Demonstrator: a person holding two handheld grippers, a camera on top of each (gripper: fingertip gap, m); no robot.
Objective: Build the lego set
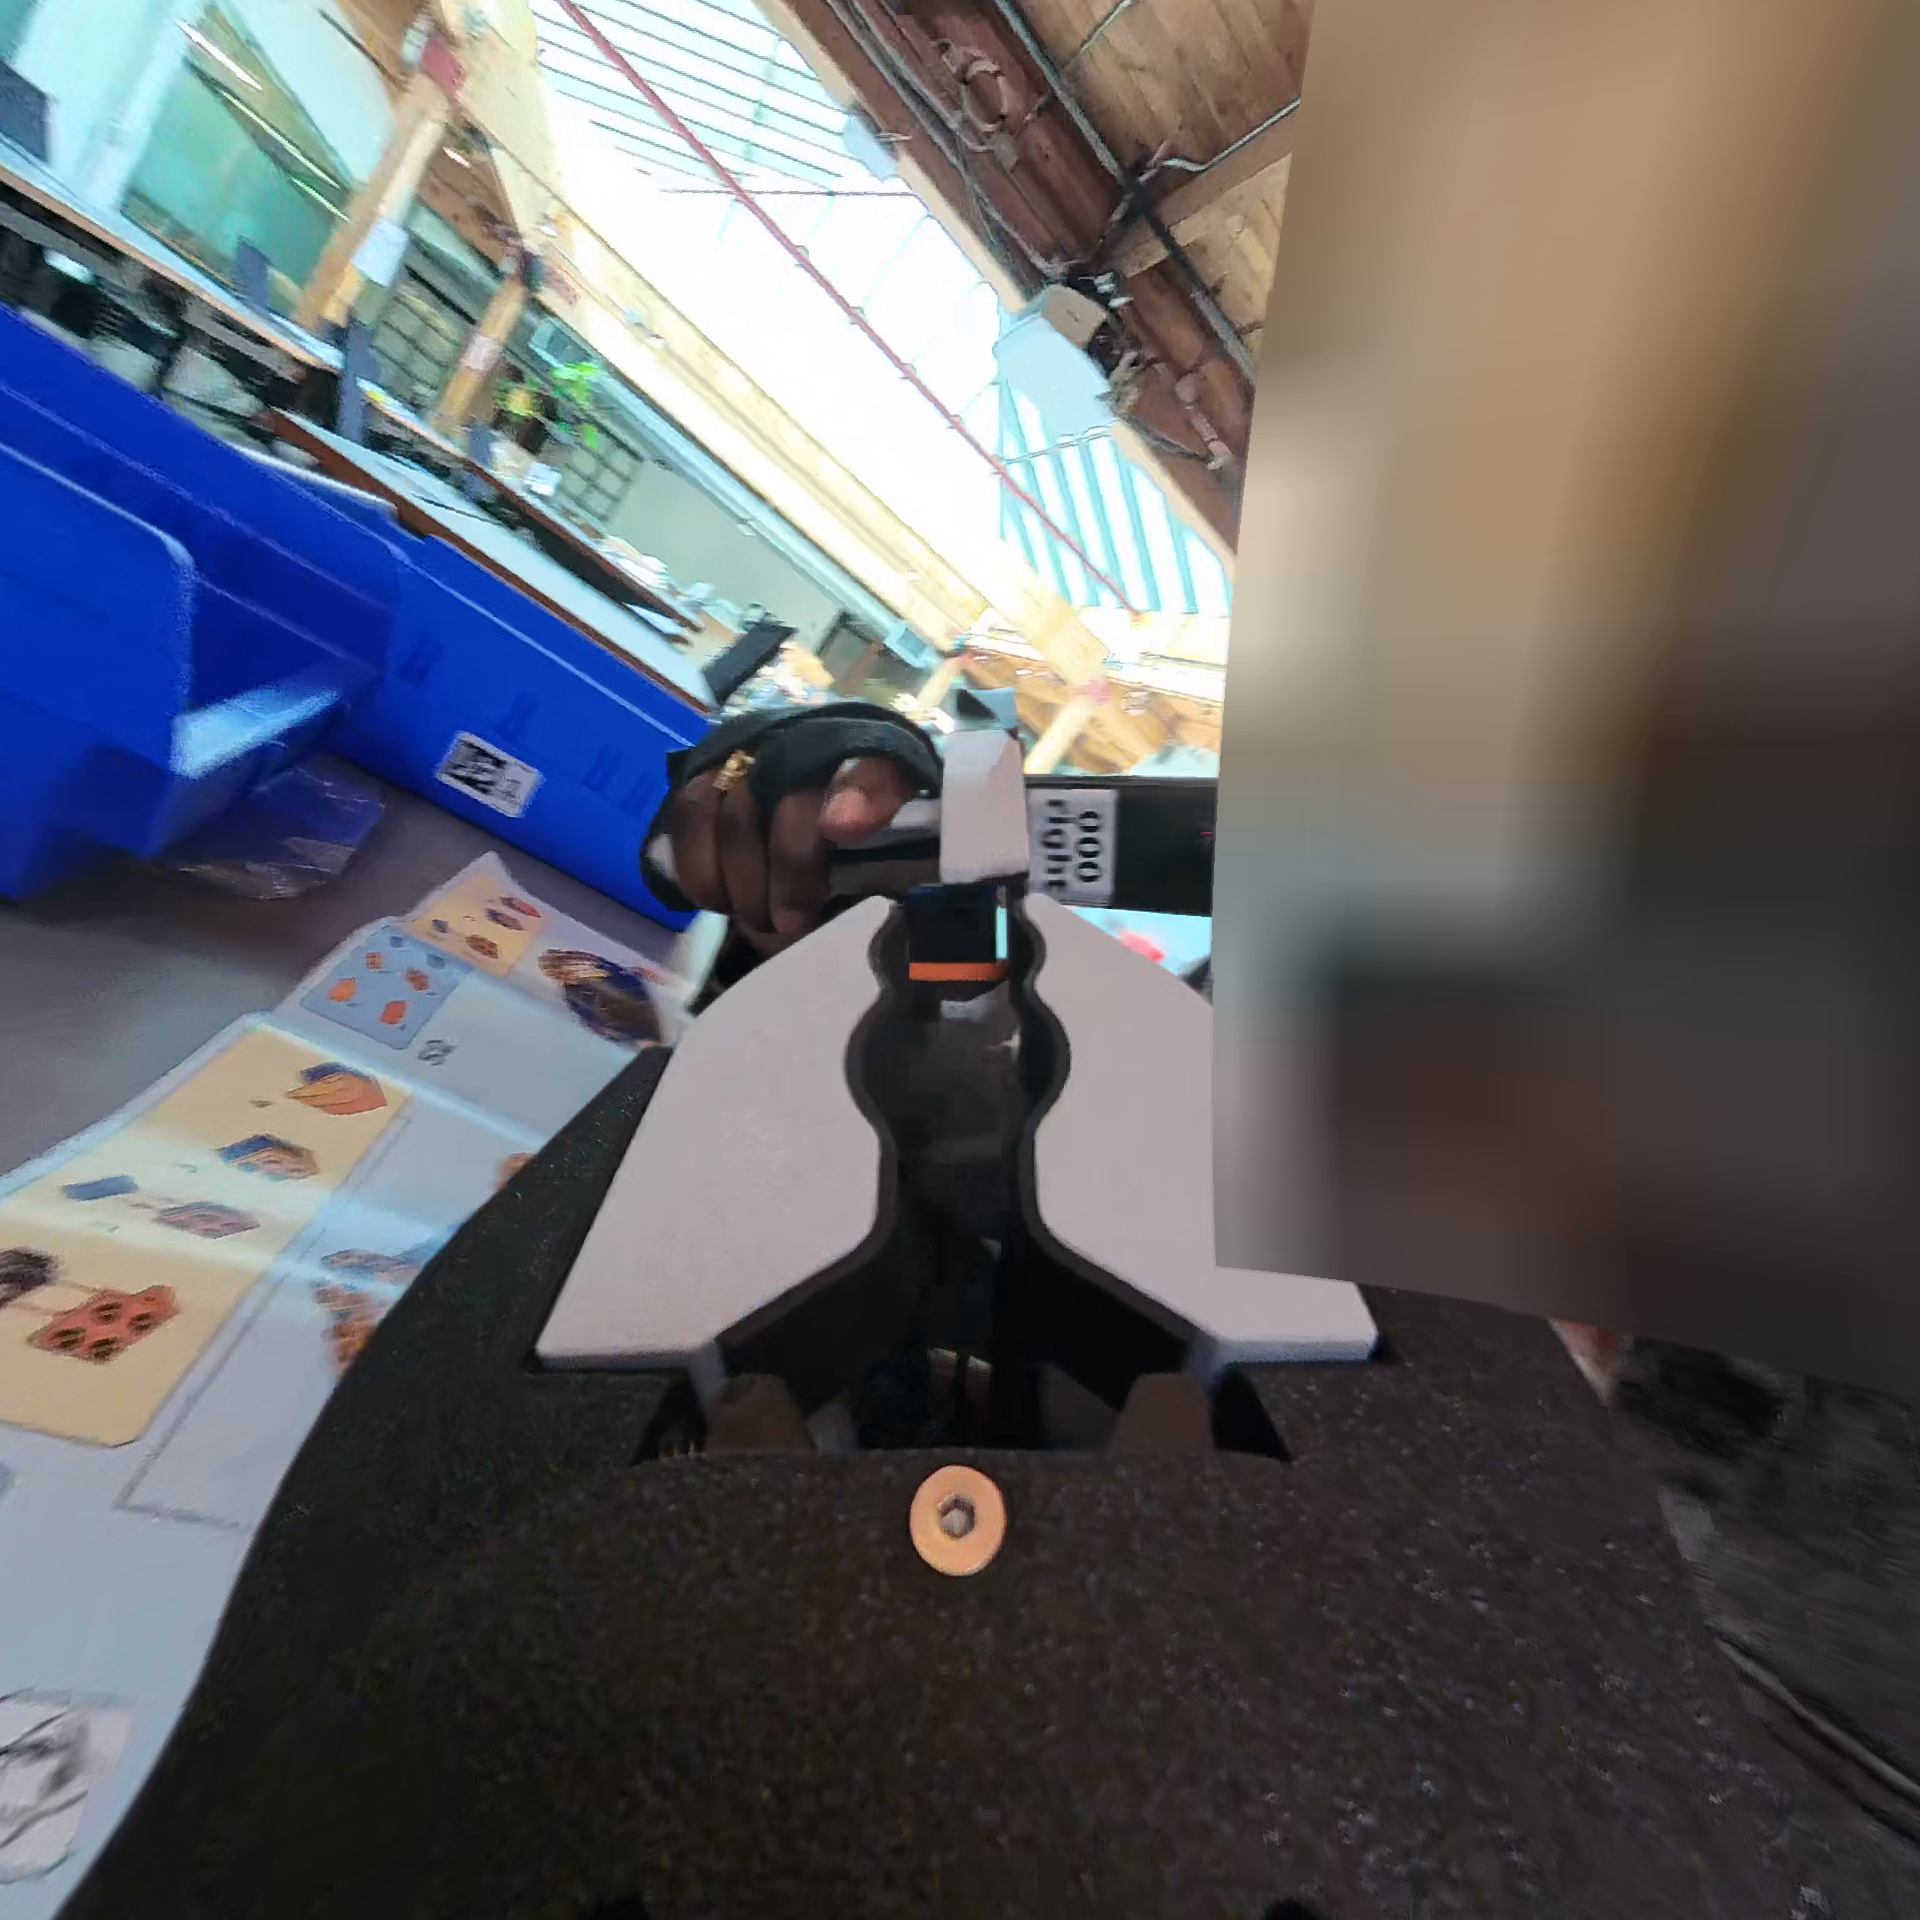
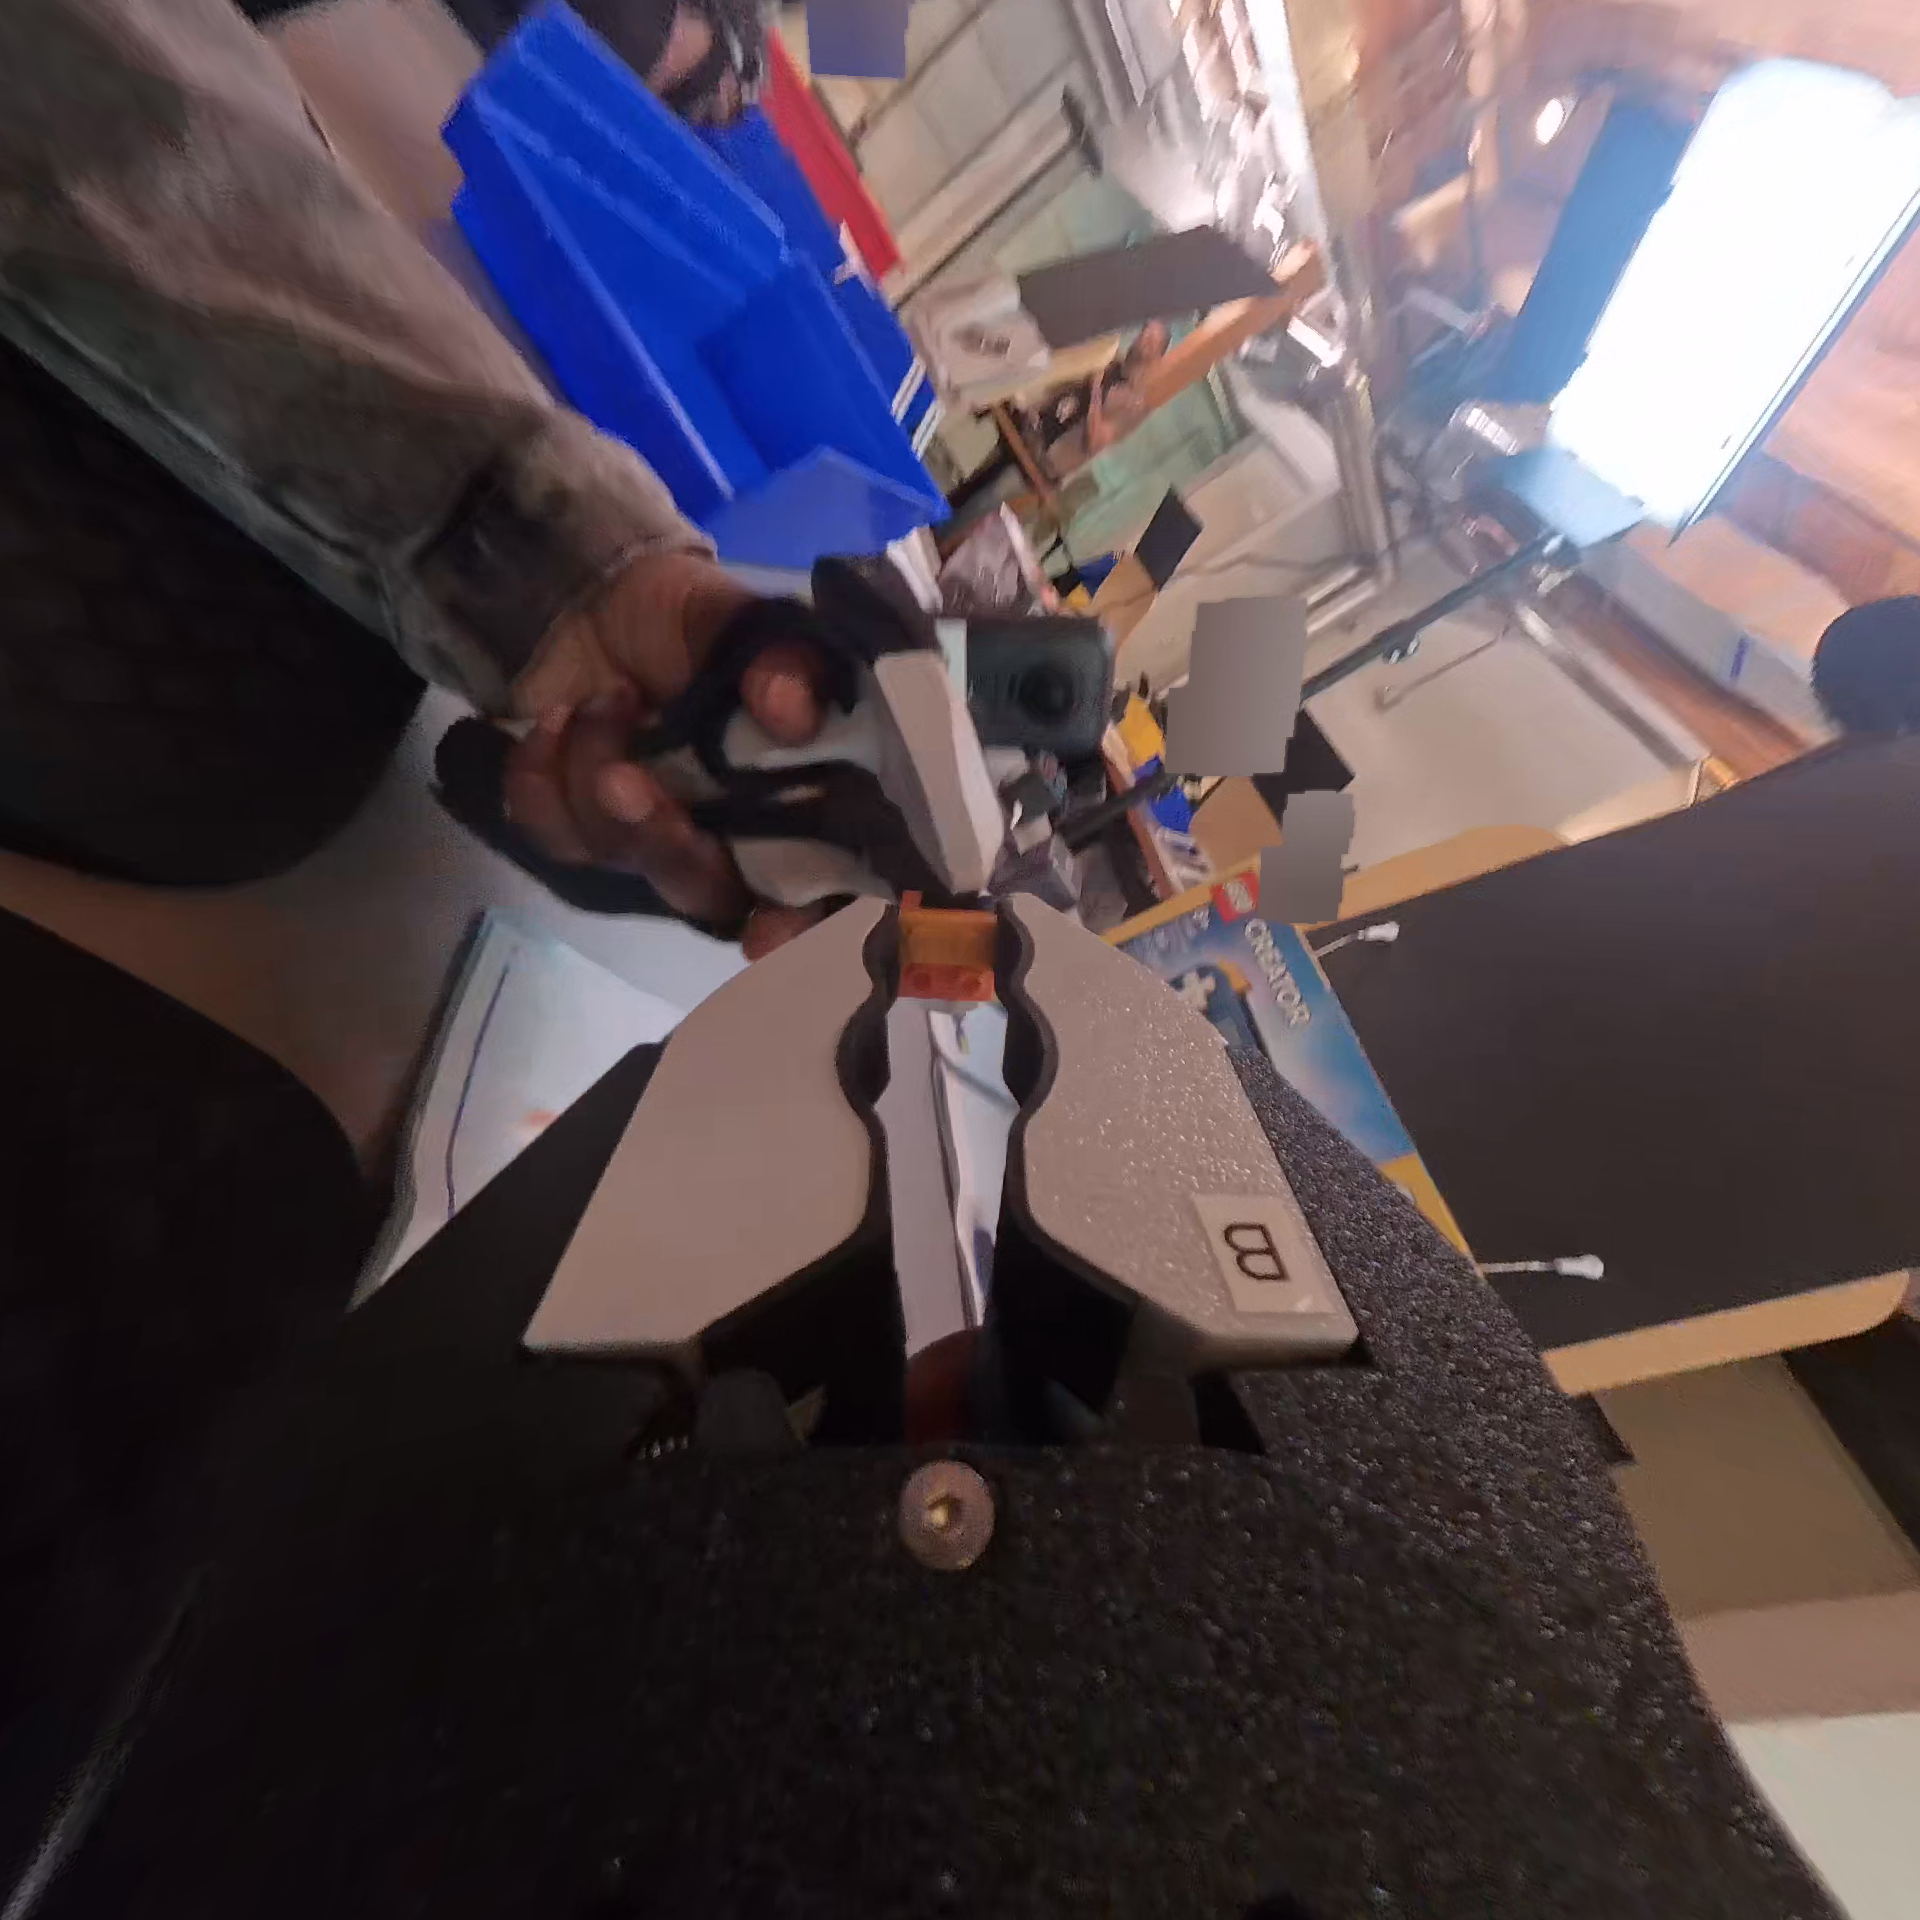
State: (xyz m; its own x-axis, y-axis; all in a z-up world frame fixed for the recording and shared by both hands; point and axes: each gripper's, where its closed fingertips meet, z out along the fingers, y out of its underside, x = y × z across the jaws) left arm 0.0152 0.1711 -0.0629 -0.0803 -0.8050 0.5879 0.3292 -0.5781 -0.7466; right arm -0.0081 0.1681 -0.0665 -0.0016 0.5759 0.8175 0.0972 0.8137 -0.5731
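Note:
My left gripper (image 1: 956,920) is shut on a small dark brick piece (image 1: 954,940) with a blue top and a thin orange band, pinched between the grey fingertips. My right gripper (image 2: 940,930) is shut on a small orange brick piece (image 2: 940,961) at its tips. Both are held up in the air, tip to tip. A grey finger (image 1: 982,810) of the right gripper stands just beyond the dark piece, with a hand (image 1: 738,831) on its handle. In the right wrist view a finger (image 2: 935,769) of the left gripper points down onto the orange piece.
Blue plastic bins (image 1: 260,623) stand on the table at the left, also in the right wrist view (image 2: 665,270). A picture instruction sheet (image 1: 208,1195) lies below them. A building-set box (image 2: 1309,1029) and cardboard boxes (image 2: 1714,1475) lie at the right.

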